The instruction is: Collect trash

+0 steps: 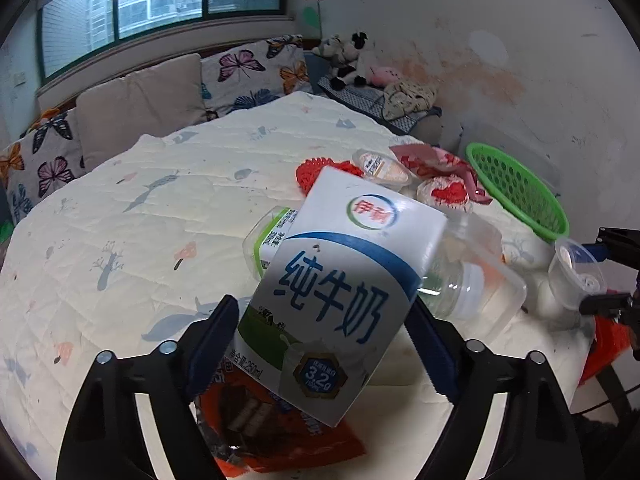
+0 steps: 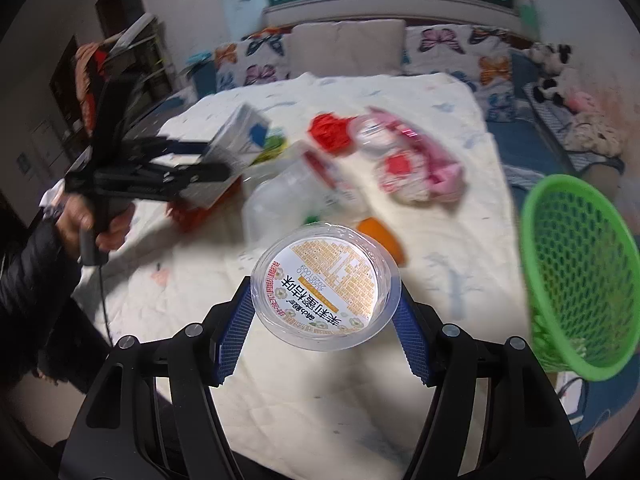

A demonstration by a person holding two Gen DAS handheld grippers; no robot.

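My left gripper (image 1: 322, 328) is shut on a white and blue milk carton (image 1: 340, 288), held tilted above the quilted table. The carton also shows, blurred, in the right wrist view (image 2: 240, 132). My right gripper (image 2: 326, 304) is shut on a clear plastic cup (image 2: 326, 292) with a printed lid, held above the table. The green mesh basket (image 2: 580, 276) lies tipped to the right of the cup; it also shows in the left wrist view (image 1: 516, 188). Several pieces of trash lie on the table: a clear bottle (image 1: 460, 280), an orange wrapper (image 1: 280, 432), pink wrappers (image 2: 424, 172).
The table carries a white quilted cover (image 1: 140, 220). A red mesh piece (image 2: 330, 130) and another lidded cup (image 1: 382, 166) lie at the far side. A sofa with butterfly cushions (image 1: 248, 72) stands behind. An orange scrap (image 2: 380, 236) lies beyond the held cup.
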